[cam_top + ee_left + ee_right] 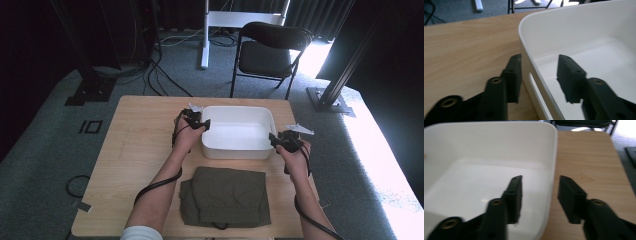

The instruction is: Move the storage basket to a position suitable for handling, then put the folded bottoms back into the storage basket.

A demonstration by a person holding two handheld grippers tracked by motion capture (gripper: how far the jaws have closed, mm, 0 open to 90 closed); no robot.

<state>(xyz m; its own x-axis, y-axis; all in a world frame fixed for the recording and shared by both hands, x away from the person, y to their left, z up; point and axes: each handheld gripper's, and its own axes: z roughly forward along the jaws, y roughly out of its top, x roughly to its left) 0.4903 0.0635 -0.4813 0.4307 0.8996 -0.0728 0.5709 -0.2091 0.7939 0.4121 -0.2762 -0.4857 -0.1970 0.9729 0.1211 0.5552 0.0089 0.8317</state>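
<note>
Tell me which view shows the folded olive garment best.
The high view: the folded olive garment lies whole on the table's near edge, in front of the white tub. The two gripper views look at the tub's walls and bare wood instead.

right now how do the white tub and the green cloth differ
The white tub is a rigid, open, empty container; the green cloth is soft, folded flat and dark. The tub sits farther from the person, with the open jaws of both grippers straddling its side walls; the cloth lies nearer, untouched. Both rest on the wooden table.
</note>
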